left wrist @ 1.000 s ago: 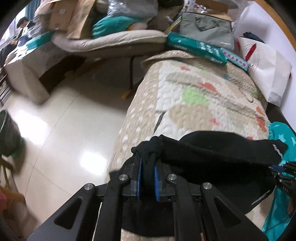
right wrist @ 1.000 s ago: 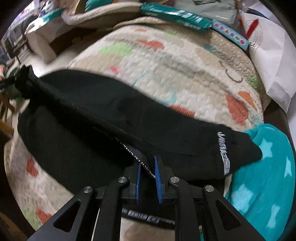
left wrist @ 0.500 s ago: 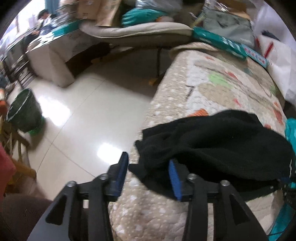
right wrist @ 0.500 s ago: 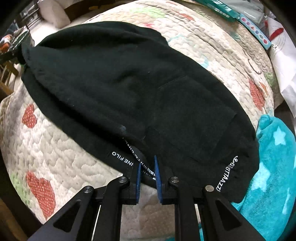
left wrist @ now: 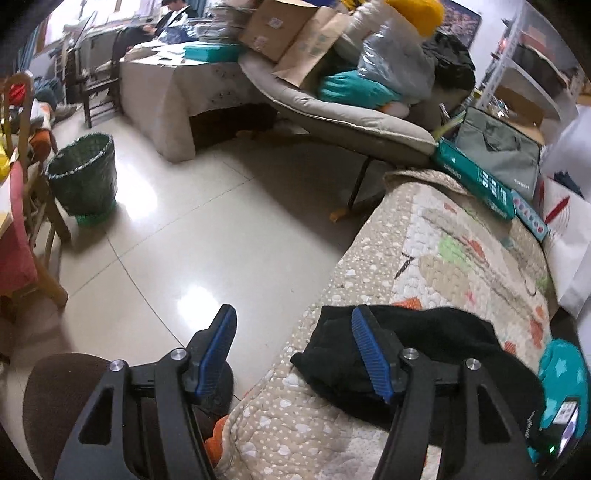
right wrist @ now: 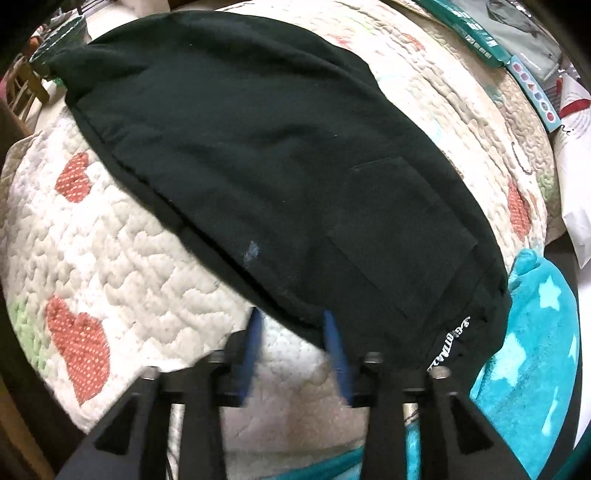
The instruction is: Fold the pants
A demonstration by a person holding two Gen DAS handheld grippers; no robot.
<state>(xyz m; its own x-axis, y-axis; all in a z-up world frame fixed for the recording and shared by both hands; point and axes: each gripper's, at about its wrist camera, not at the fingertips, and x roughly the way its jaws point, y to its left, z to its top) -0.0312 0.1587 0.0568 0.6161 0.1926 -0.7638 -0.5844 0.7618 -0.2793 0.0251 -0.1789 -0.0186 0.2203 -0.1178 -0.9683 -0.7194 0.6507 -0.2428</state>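
The black pants (right wrist: 280,155) lie doubled flat on the quilted bed (right wrist: 122,258), apparently one fold done. Both the left hand-held gripper (left wrist: 295,354) and the right hand-held gripper (right wrist: 293,339) are opening, released and empty; another fold likely remains.

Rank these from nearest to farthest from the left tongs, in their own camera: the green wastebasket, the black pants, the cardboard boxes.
1. Black pants: on the quilt, right by the left tongs.
2. Green wastebasket: on the floor, to the left.
3. Cardboard boxes: piled at the back.
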